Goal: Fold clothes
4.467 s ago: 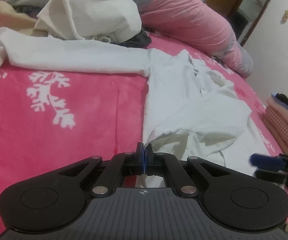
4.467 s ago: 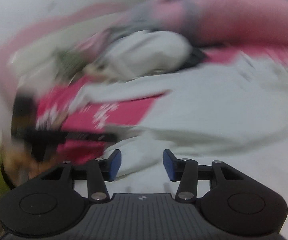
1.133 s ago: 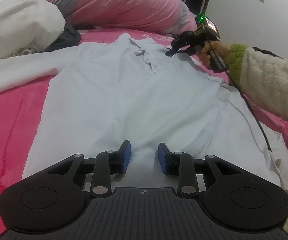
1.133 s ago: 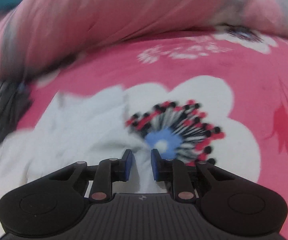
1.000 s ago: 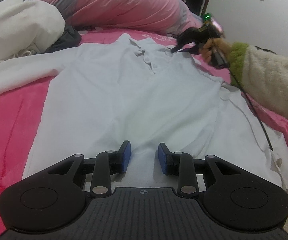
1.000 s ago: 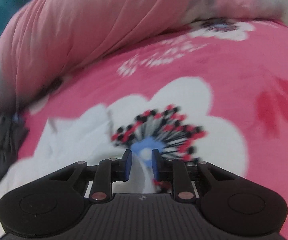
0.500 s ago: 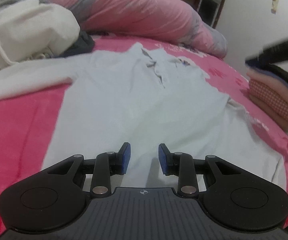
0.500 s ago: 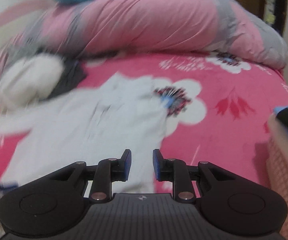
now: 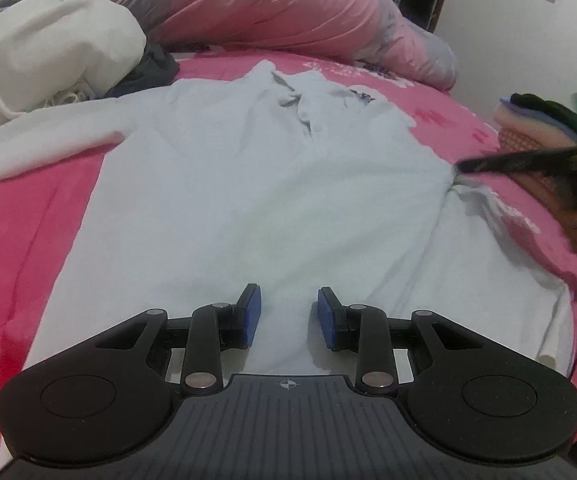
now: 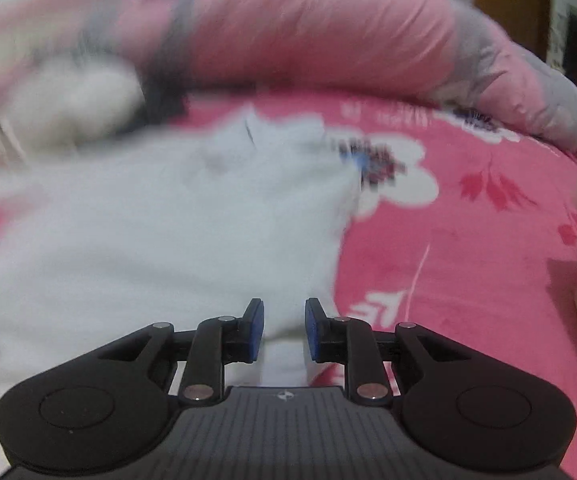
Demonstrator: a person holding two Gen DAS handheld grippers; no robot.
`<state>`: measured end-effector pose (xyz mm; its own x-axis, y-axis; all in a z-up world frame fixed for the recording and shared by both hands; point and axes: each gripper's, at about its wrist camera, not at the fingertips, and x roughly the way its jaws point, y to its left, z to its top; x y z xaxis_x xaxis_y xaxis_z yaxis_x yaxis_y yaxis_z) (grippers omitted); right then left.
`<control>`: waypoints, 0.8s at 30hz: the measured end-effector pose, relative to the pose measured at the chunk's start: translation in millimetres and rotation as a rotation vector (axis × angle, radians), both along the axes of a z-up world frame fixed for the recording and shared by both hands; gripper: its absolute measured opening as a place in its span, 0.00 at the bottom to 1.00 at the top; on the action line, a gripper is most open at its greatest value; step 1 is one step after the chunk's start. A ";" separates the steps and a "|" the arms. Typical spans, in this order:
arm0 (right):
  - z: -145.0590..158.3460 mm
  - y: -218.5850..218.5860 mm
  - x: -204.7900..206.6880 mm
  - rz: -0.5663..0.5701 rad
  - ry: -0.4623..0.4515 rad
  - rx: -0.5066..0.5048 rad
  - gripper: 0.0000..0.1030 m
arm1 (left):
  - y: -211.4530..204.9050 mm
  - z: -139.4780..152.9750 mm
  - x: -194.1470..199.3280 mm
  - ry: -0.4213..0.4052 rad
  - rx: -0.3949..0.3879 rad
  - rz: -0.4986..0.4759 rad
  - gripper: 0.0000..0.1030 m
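The right tool has pulled back from the collar to the white shirt's right edge; both it and the left tool gape empty.

White polo shirt; pink bedspread with white flowers; pink-grey duvet; blue-padded black tongs.

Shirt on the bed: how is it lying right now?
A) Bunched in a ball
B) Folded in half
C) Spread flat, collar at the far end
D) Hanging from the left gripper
C: the shirt lies spread across the bed, collar at the far end, and the open left gripper above its hem grips nothing.
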<state>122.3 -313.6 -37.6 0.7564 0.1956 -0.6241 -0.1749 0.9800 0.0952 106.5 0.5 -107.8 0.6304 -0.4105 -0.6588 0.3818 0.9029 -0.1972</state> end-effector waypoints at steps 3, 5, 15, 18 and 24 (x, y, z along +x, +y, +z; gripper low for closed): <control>2.7 8.7 -28.3 0.052 0.041 0.035 0.28 | -0.5 3.7 -7.5 -0.016 -0.009 -0.015 0.30; 8.5 19.6 -53.1 0.106 0.098 0.067 0.36 | -1.4 5.5 -12.4 -0.024 -0.012 -0.026 0.31; -1.5 8.2 -194.7 0.168 0.378 -0.277 0.36 | -0.9 -1.7 -20.8 -0.008 -0.010 -0.014 0.31; 17.9 -11.5 -212.5 0.036 0.344 -0.248 0.36 | 0.8 -1.1 -22.4 -0.005 -0.015 -0.013 0.31; 48.4 16.5 -176.9 0.049 0.127 -0.029 0.36 | 12.4 12.3 -36.0 0.022 -0.042 0.023 0.31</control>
